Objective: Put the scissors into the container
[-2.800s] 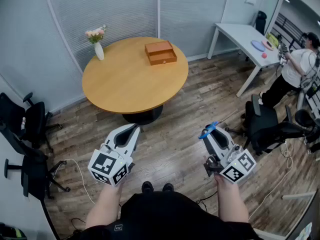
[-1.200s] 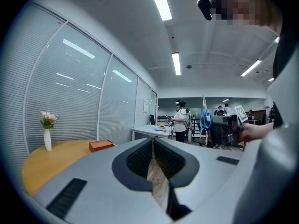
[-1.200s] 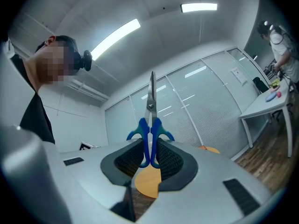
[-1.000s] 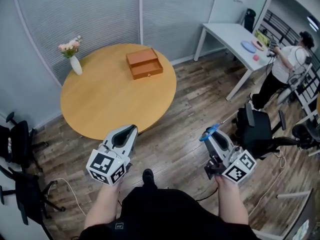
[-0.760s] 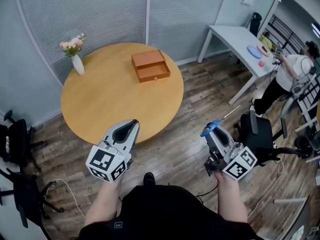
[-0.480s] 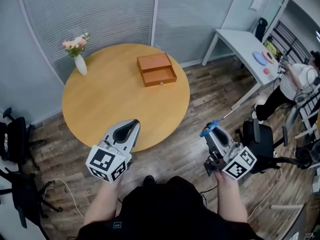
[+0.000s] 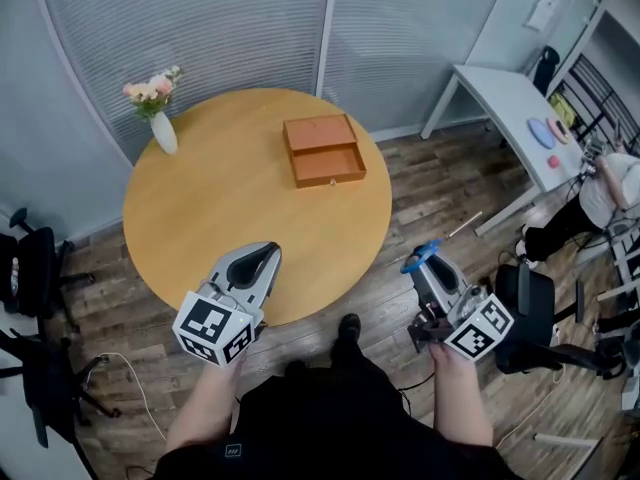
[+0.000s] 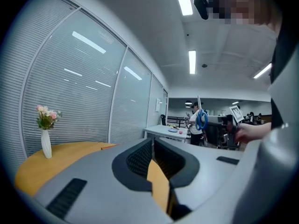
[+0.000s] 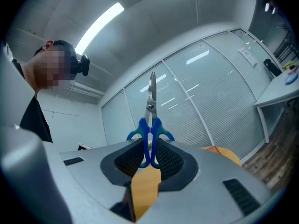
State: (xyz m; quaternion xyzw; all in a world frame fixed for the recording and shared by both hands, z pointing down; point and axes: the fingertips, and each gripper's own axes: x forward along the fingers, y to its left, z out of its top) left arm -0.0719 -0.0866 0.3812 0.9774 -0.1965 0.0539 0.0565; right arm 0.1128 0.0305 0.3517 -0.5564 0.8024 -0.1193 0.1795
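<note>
Blue-handled scissors (image 7: 419,257) stand between the jaws of my right gripper (image 7: 428,271), which is shut on the handles. In the right gripper view the scissors (image 9: 151,123) point up with their blades closed. My left gripper (image 7: 267,253) hangs over the near edge of the round wooden table (image 7: 220,208); its jaws are shut with nothing between them. The container, an orange wooden box (image 7: 322,140) with a pulled-out drawer, sits on the far right part of the table, well away from both grippers. The left gripper view catches the scissors (image 8: 201,118) off to the right.
A white vase with flowers (image 7: 160,118) stands at the table's far left. Black office chairs (image 7: 40,268) are on the left, another chair (image 7: 530,308) on the right. A white desk (image 7: 505,98) and a person (image 7: 612,183) are at the far right. Blinds cover the glass wall behind.
The table and the orange box have come nearer and shifted right in the head view as the person walked up. Both grippers kept their pose; the scissors stay held.
</note>
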